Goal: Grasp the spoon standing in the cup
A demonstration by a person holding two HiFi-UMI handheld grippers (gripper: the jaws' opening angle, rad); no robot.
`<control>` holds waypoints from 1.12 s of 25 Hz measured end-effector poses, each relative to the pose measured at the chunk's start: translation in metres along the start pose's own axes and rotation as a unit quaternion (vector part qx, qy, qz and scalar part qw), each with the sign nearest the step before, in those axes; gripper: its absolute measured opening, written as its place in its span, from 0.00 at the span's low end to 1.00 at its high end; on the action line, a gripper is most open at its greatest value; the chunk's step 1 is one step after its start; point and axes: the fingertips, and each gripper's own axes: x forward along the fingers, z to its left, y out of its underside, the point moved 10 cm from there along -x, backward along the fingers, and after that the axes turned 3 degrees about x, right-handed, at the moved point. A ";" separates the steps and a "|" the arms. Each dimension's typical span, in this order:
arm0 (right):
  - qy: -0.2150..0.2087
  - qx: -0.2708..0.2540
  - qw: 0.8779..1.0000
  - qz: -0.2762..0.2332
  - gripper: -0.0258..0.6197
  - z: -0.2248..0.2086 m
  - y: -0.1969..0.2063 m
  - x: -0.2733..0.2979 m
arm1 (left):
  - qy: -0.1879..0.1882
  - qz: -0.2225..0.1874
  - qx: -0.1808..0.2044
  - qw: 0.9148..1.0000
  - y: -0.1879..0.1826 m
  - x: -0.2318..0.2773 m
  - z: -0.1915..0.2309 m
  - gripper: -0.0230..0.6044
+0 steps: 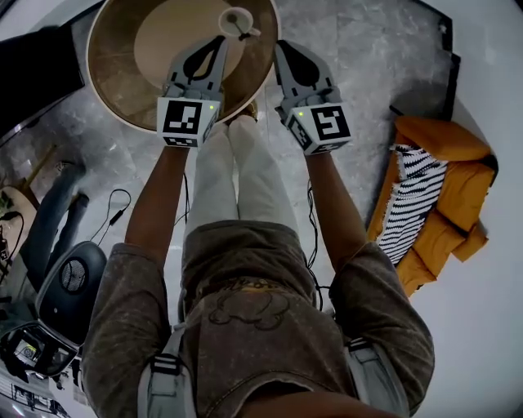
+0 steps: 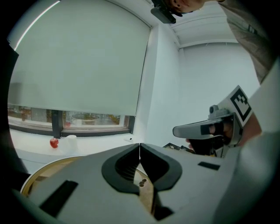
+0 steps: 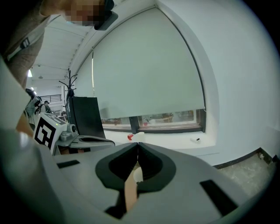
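A small white cup [image 1: 235,20] stands on the round wooden table [image 1: 122,73] at the top of the head view, and a dark spoon [image 1: 239,29] leans in it. My left gripper [image 1: 221,38] hovers over the table just below and left of the cup, jaws pressed together with nothing between them. My right gripper [image 1: 281,45] is off the table's right rim, also shut and empty. The left gripper [image 2: 140,145] in its own view shows closed tips, with the table rim [image 2: 39,173] below. The right gripper [image 3: 138,143] in its own view is closed too.
Orange cushions with a striped cloth [image 1: 433,188] lie on the floor at the right. A dark office chair [image 1: 69,282] and a cable [image 1: 114,214] are at the left. A window sill with a red object [image 2: 54,142] lies beyond the table.
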 end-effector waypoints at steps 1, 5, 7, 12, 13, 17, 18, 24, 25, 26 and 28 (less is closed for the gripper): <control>0.001 0.001 1.000 0.001 0.07 -0.002 0.001 0.001 | 0.003 -0.001 -0.002 1.000 0.002 0.002 0.000 0.06; 0.002 0.003 1.000 0.004 0.07 -0.005 0.005 -0.002 | 0.013 -0.008 -0.012 1.000 0.006 0.006 -0.001 0.06; 0.002 0.003 1.000 0.007 0.07 -0.006 0.008 -0.003 | 0.011 -0.008 -0.013 1.000 0.008 0.007 0.000 0.07; 0.006 0.011 1.000 0.010 0.07 -0.008 0.016 -0.003 | 0.018 0.004 -0.016 1.000 0.017 0.009 0.003 0.07; 0.006 0.012 1.000 0.011 0.07 -0.008 0.018 -0.002 | 0.018 0.007 -0.018 1.000 0.019 0.010 0.004 0.12; 0.007 0.015 1.000 0.012 0.07 -0.007 0.023 0.000 | 0.031 0.020 -0.013 0.999 0.025 0.015 0.005 0.37; 0.007 0.016 1.000 0.012 0.07 -0.007 0.024 0.000 | 0.037 0.027 -0.011 0.999 0.026 0.015 0.005 0.37; 0.006 0.018 1.000 0.014 0.07 -0.007 0.029 0.001 | 0.058 0.042 0.007 0.997 0.037 0.023 0.000 0.37; 0.005 0.019 1.000 0.015 0.07 -0.007 0.030 0.001 | 0.059 0.045 0.010 0.997 0.039 0.025 -0.001 0.37; 0.005 0.020 1.000 0.015 0.07 -0.008 0.030 0.001 | 0.058 0.047 0.013 0.997 0.042 0.026 -0.001 0.37; 0.004 0.020 1.000 0.014 0.07 -0.007 0.032 0.001 | 0.056 0.051 0.021 0.997 0.047 0.030 -0.002 0.37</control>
